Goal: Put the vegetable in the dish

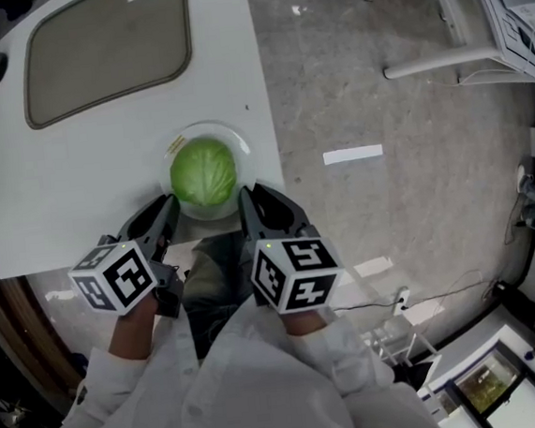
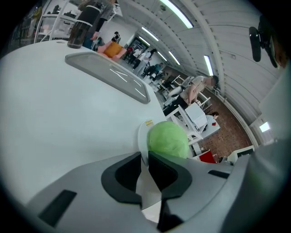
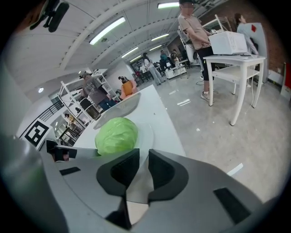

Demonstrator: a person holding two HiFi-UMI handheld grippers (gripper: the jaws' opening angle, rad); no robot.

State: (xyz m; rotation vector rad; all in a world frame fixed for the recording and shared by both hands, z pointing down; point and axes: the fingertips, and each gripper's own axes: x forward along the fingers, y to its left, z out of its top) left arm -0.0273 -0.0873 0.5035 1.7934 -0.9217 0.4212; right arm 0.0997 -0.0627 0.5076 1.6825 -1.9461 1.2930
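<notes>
At the far left of my head view a shallow grey tray (image 1: 105,45) lies on the white table (image 1: 39,183), well apart from the rest. Nearer me, my left gripper (image 1: 166,207) points down toward the table's near edge, its marker cube (image 1: 113,275) above my white sleeve (image 1: 125,401). In the left gripper view its two dark jaws stand a narrow slit apart with only pale tabletop showing through the gap, so they are released and holding nothing.

Just beyond the tips and a little to their right sits the cabbage (image 1: 203,172), a round pale-green head. It rests in the clear round dish (image 1: 239,143), near the table's right edge. The dish rim shows around the cabbage on its far and right sides, and the left gripper view picks out a small yellow sticker (image 2: 148,123) on that rim.

My right gripper (image 1: 250,201) flanks the cabbage on the other side, its own cube (image 1: 295,273) turned up toward me. Its jaws match the left pair — parted by a slim gap, nothing between them — and the cabbage lies ahead and to the left of them in the right gripper view. Whether either gripper's tips touch the dish I cannot tell.

Right of the table is bare concrete floor (image 1: 410,223) with a short strip of white tape (image 1: 353,155) on it.
</notes>
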